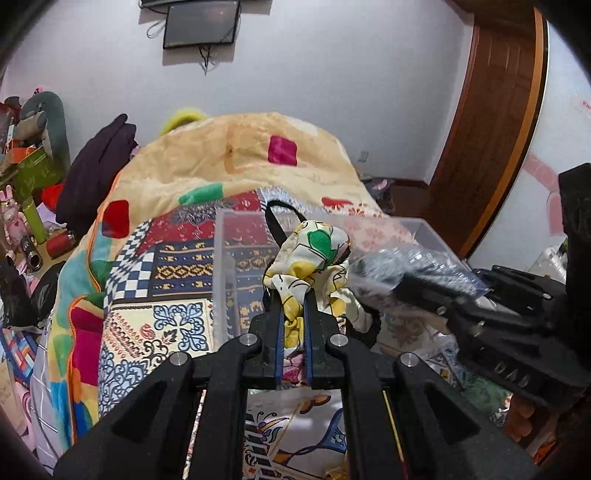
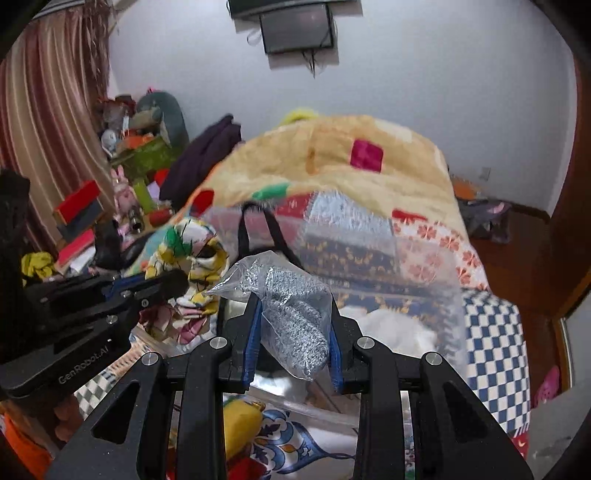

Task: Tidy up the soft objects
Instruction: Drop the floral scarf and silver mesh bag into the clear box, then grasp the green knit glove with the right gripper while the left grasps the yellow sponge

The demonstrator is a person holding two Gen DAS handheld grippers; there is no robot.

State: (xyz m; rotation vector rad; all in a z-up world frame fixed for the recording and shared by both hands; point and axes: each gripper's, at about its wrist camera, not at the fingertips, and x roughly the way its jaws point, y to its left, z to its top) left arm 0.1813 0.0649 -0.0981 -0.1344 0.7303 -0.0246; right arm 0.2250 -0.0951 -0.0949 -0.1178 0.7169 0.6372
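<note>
My left gripper [image 1: 293,295] is shut on a bunched floral cloth [image 1: 314,254], white with yellow and green patches, held above a clear plastic box [image 1: 229,236]. The cloth also shows at the left of the right wrist view [image 2: 188,251]. My right gripper [image 2: 293,299] is shut on a grey fuzzy item in a clear plastic bag [image 2: 291,314], held over the same clear box [image 2: 424,266]. The bagged item shows at the right of the left wrist view [image 1: 413,266]. A black strap [image 2: 258,229] rises from inside the box.
The box sits on a bed with a patchwork cover [image 1: 173,280] and a folded beige blanket [image 1: 240,155]. Cluttered toys and boxes [image 1: 26,177] stand at the left. A wooden door [image 1: 491,122] is at the right. A screen [image 2: 295,29] hangs on the wall.
</note>
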